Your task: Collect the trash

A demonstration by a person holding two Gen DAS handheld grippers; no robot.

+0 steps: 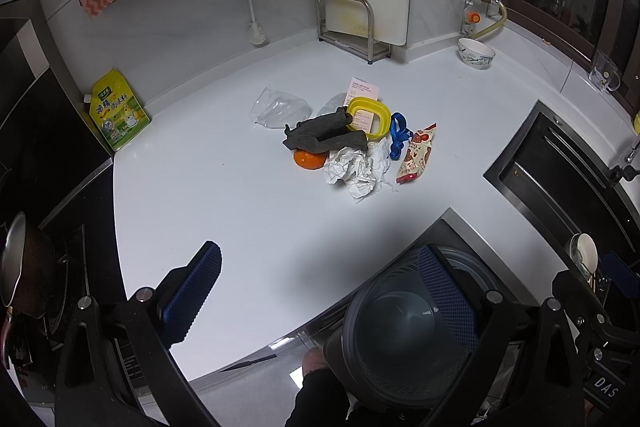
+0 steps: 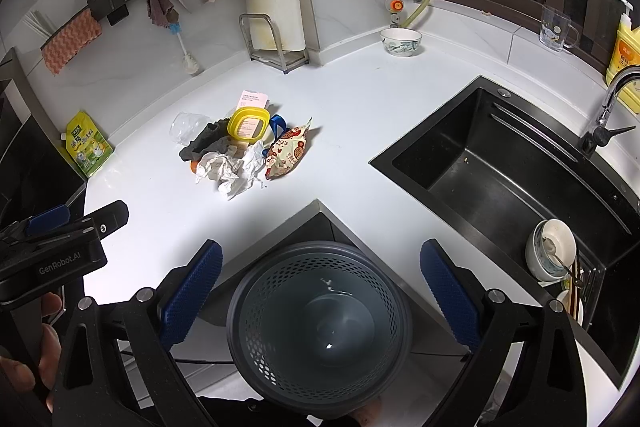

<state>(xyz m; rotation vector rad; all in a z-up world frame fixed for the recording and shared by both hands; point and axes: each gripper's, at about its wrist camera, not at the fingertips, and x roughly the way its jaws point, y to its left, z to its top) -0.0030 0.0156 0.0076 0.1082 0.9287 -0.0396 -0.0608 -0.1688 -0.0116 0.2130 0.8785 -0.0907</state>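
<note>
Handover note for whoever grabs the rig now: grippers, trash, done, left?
Left gripper: open, empty, above the counter edge.
Right gripper: open, empty, over the bin.
Bin: on the floor at the counter's corner, looks empty.
Trash pile mid-counter: crumpled paper, snack wrapper, yellow lid, dark rag, clear plastic, orange.
Done: nothing collected.
Left: everything.
</note>
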